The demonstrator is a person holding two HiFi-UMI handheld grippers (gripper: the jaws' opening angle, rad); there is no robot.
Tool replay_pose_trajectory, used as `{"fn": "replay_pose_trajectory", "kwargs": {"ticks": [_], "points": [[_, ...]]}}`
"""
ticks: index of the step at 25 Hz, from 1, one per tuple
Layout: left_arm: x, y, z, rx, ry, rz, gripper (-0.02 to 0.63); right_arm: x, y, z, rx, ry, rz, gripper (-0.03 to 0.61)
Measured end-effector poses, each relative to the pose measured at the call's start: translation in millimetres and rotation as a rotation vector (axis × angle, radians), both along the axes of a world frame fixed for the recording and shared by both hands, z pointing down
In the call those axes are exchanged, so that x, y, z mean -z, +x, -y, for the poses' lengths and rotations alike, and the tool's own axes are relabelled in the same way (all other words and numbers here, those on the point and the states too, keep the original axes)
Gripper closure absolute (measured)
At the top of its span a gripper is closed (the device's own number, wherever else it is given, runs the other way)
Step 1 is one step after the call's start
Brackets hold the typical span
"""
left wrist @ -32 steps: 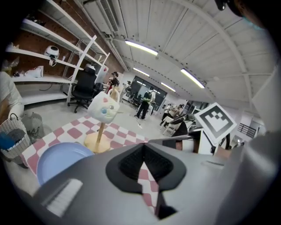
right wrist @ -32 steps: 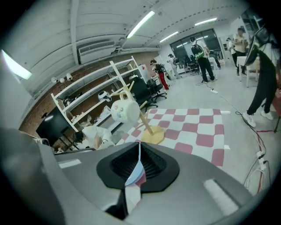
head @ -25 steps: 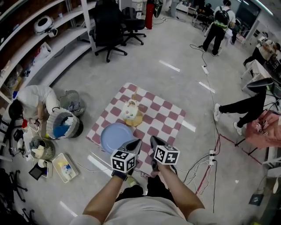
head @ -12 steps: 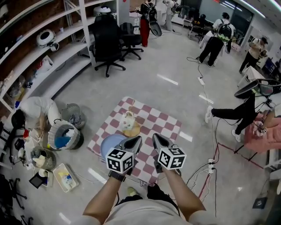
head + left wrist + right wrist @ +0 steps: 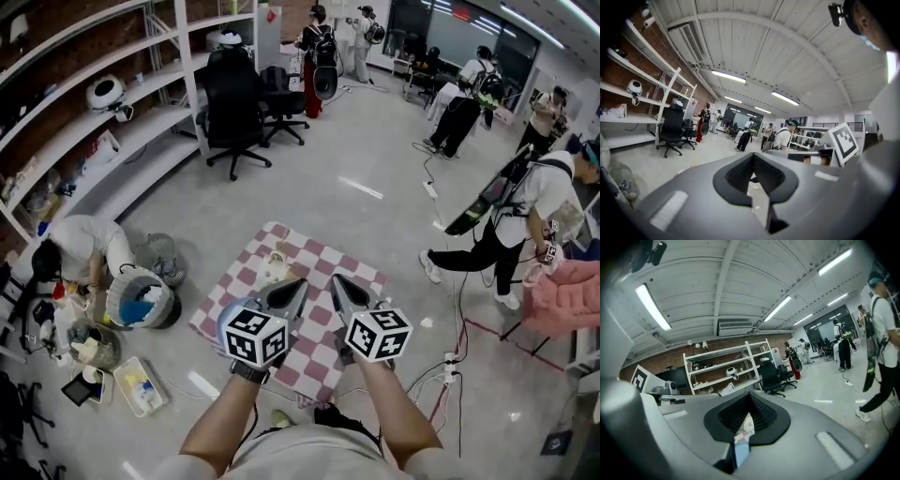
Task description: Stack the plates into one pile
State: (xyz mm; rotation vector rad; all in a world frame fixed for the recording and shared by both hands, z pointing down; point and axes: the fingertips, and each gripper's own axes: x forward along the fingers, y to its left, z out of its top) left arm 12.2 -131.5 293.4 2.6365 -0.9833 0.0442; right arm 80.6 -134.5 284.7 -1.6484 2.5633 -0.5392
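A red-and-white checkered cloth (image 5: 315,330) lies on the floor in the head view. At its far left part stands a small pile of plates (image 5: 274,268), cream and yellow with white on top. A pale blue plate (image 5: 222,319) lies at the cloth's near left, mostly hidden behind my left gripper (image 5: 292,287). My right gripper (image 5: 340,284) is held beside the left one, both high above the cloth. Each has its jaws together with nothing between them. The right gripper view shows a sliver of cloth and blue plate (image 5: 740,451) through the jaw slit.
A person (image 5: 80,246) crouches at the left by baskets (image 5: 141,296) and a tray (image 5: 141,382). Shelves (image 5: 112,122) and office chairs (image 5: 234,89) stand behind. People (image 5: 511,220) walk at the right. Cables (image 5: 441,367) run past the cloth's right side.
The head view has tilted up, so the cloth sits lower and smaller. Both grippers have risen together, and the left one now covers most of the blue plate. People have walked in at the right.
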Motion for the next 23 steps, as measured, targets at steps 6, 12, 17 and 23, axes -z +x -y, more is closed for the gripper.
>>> {"fn": "replay_pose_trajectory", "kwargs": {"ticks": [6, 12, 17, 23], "points": [[27.3, 2.2, 3.9, 0.016, 0.056, -0.009, 0.607, 22.1, -3.7, 5.1, 0.023, 0.041, -0.012, 0.569], [34.0, 2.2, 8.1, 0.029, 0.070, -0.009, 0.607, 28.9, -8.0, 9.3, 0.042, 0.053, -0.014, 0.569], [36.4, 3.8, 14.2, 0.037, 0.082, -0.003, 0.607, 30.5, -8.2, 14.4, 0.051, 0.062, -0.015, 0.569], [34.4, 8.1, 18.4, 0.038, 0.076, -0.005, 0.607, 29.2, -7.3, 16.1, 0.055, 0.063, -0.013, 0.569]]}}
